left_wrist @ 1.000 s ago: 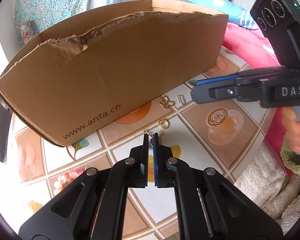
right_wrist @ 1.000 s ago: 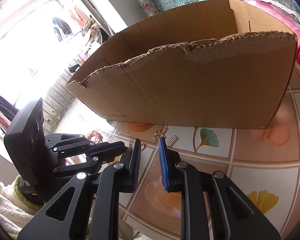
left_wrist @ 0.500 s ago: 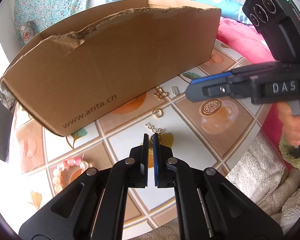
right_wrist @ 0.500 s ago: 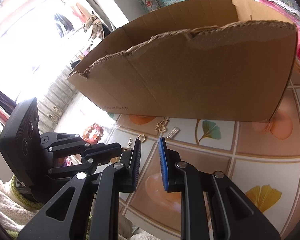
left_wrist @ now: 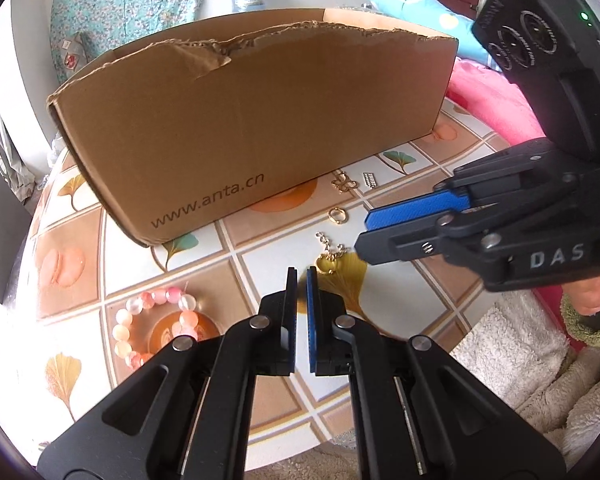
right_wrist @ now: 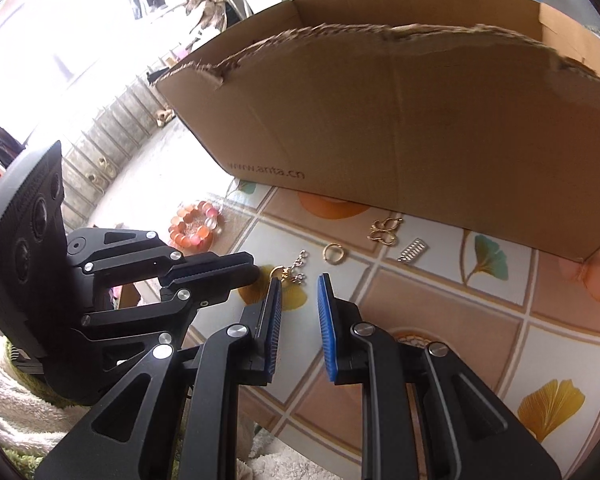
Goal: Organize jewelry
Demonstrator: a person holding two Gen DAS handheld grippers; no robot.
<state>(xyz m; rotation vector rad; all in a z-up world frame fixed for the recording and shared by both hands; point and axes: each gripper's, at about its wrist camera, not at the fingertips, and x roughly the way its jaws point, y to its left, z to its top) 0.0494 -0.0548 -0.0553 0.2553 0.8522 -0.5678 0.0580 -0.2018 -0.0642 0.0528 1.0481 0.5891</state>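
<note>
While I am looking along my left gripper (left_wrist: 301, 276), its two black fingers are standing almost together, only a thin slit between the blue pads, and nothing is sitting in that slit. Just past the tips a gold chain (left_wrist: 329, 252) is lying on the table (left_wrist: 260, 276), whose glossy cloth is printed in tiles with ginkgo leaves. Further on, a gold ring (left_wrist: 336, 215), a gold clasp (left_wrist: 343, 184) and a small ribbed silver clip (left_wrist: 370, 179) are lying near the foot of a brown corrugated box (left_wrist: 256, 120) with a torn top edge. A bracelet (left_wrist: 148, 320) of round pink beads is lying to the left. My right gripper (left_wrist: 364, 232) is coming in from the right, tips close to the chain.

In the right view, that gripper's (right_wrist: 298, 284) ribbed blue pads are standing a little apart, holding nothing and hanging above the cloth. The chain (right_wrist: 294, 270) is lying just beyond the left pad, between both tools; whether anything is touching it I cannot tell. The ring (right_wrist: 333, 253), clasp (right_wrist: 385, 231) and clip (right_wrist: 412, 249) are lying in a row before the box (right_wrist: 420, 132), the bracelet (right_wrist: 196, 226) off to the left.
</note>
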